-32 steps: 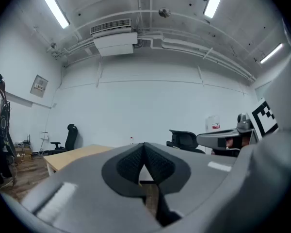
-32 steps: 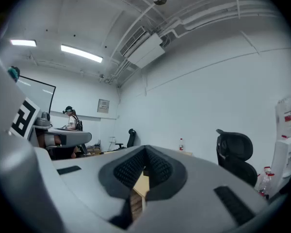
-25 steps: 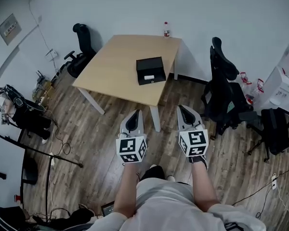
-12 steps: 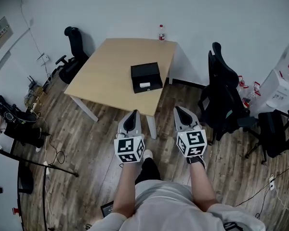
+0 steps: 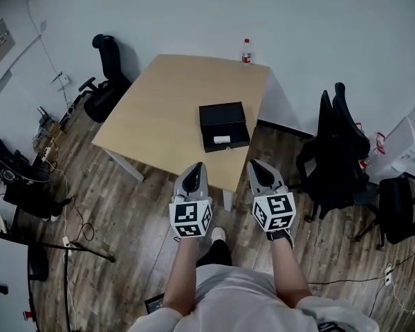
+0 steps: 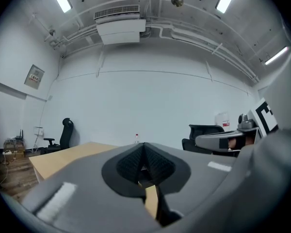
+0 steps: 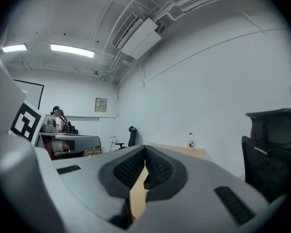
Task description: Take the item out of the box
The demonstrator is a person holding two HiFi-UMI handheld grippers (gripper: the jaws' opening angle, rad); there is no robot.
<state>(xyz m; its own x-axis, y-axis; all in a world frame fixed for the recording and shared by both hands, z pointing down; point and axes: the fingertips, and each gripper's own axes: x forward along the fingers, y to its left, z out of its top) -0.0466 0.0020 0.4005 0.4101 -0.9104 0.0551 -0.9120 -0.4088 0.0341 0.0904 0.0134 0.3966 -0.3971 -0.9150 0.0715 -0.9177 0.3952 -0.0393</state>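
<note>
A black box (image 5: 223, 125) with a small white patch on its near side lies on the light wooden table (image 5: 166, 109), close to the near right corner. Both grippers are held level in front of the table's near edge, short of the box. My left gripper (image 5: 196, 166) is shut, with its pads meeting and nothing between them (image 6: 143, 145). My right gripper (image 5: 255, 164) is shut and empty too (image 7: 145, 148). The box is hidden behind the jaws in both gripper views; only the tabletop (image 6: 63, 157) shows there.
A water bottle (image 5: 246, 50) stands at the table's far edge. Black office chairs stand at the far left (image 5: 109, 71) and at the right (image 5: 339, 151). White cartons (image 5: 411, 144) sit at the right. Bags and cables (image 5: 21, 171) lie on the wooden floor at the left.
The person has stepped towards the table, carrying both shut grippers with them. The table edge and the box now lie much closer to the jaw tips.
</note>
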